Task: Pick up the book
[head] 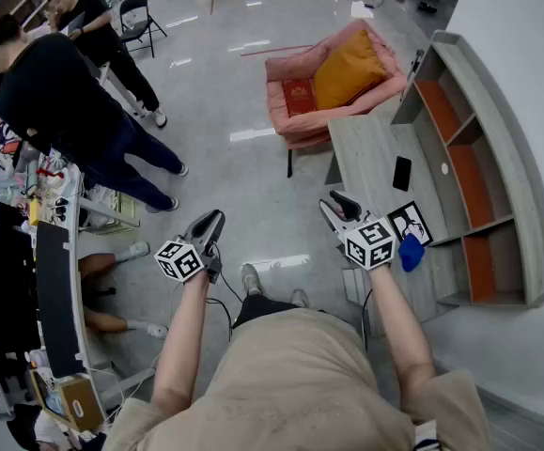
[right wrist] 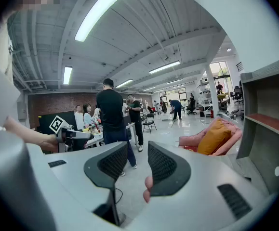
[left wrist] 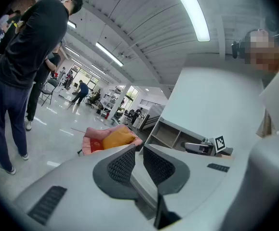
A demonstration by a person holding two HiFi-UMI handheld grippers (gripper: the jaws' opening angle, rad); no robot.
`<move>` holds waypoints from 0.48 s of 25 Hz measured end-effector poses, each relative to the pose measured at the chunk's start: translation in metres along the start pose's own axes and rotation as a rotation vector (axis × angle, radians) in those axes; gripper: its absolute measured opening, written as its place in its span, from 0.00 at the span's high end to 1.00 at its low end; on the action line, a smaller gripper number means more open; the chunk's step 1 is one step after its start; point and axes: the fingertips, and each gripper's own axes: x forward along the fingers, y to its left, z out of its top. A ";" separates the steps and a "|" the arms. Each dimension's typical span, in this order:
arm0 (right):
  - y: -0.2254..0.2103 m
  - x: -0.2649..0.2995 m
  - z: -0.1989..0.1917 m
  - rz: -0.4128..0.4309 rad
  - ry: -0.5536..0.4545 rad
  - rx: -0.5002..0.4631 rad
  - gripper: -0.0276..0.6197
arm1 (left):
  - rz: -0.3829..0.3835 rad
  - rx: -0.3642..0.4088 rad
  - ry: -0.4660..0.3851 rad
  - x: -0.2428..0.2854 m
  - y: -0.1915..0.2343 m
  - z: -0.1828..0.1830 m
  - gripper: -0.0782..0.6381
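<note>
A flat red book lies on the seat of a pink armchair, beside a yellow cushion; the left gripper view also shows the book. My left gripper is held in the air over the floor, well short of the chair. Its jaws are shut with nothing between them. My right gripper hovers at the near end of a grey table, jaws open and empty. Both grippers point roughly level toward the armchair.
On the grey table lie a black phone, a black-and-white printed card and a blue thing. A grey and orange shelf unit stands to the right. People stand by cluttered desks at the left, near a folding chair.
</note>
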 end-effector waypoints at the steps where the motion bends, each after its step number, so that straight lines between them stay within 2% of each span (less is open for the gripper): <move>1: 0.000 -0.001 0.000 0.001 0.000 0.001 0.75 | -0.001 -0.001 0.001 0.001 -0.001 -0.001 0.82; 12: -0.009 -0.007 -0.002 -0.004 -0.007 0.017 0.75 | -0.007 -0.005 0.021 0.009 -0.007 -0.006 0.82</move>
